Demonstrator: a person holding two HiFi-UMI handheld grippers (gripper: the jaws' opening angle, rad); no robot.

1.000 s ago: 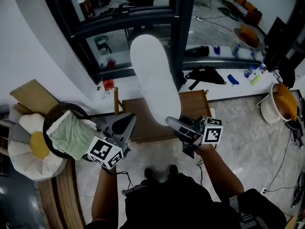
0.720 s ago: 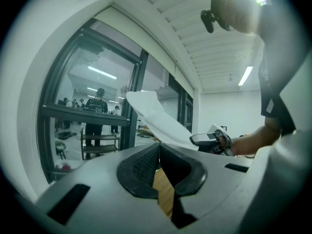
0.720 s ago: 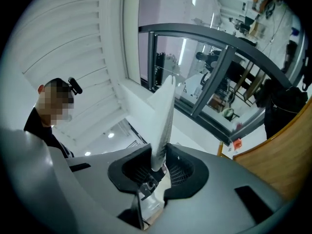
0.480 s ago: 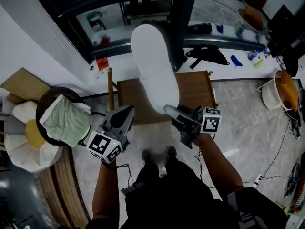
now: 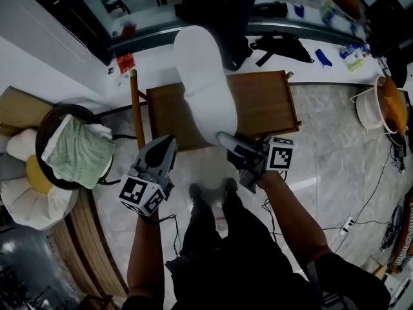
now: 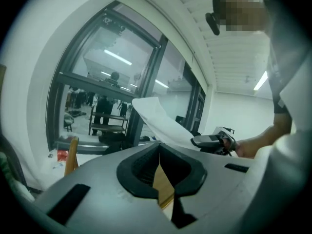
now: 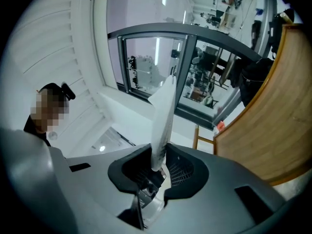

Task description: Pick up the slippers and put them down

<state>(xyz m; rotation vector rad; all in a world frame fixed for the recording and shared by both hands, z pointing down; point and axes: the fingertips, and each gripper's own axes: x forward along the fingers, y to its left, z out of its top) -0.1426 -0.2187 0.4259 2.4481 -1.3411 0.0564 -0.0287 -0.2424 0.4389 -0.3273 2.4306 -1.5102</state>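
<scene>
A long white slipper [image 5: 205,89] stands out over the low wooden table [image 5: 264,102], heel end clamped in my right gripper [image 5: 226,141], which is shut on it. In the right gripper view the slipper [image 7: 163,116] shows edge-on, rising from between the jaws of the right gripper [image 7: 157,167]. My left gripper [image 5: 166,141] hangs to the left of it, near the table's front edge, shut with nothing held. From the left gripper view [image 6: 159,167] I see the slipper [image 6: 156,118] and the right gripper [image 6: 209,140] to the right. A second slipper is not in view.
A dark round basket with a green towel [image 5: 77,150] and a flower-shaped cushion [image 5: 26,173] sit at the left. A wooden post [image 5: 135,108] stands by the table's left edge. A white bucket [image 5: 371,108] is at the right; a black bag [image 5: 277,44] lies behind the table.
Both grippers have sunk toward the table, and the white slipper has come down with the right one. The grip has not changed.
</scene>
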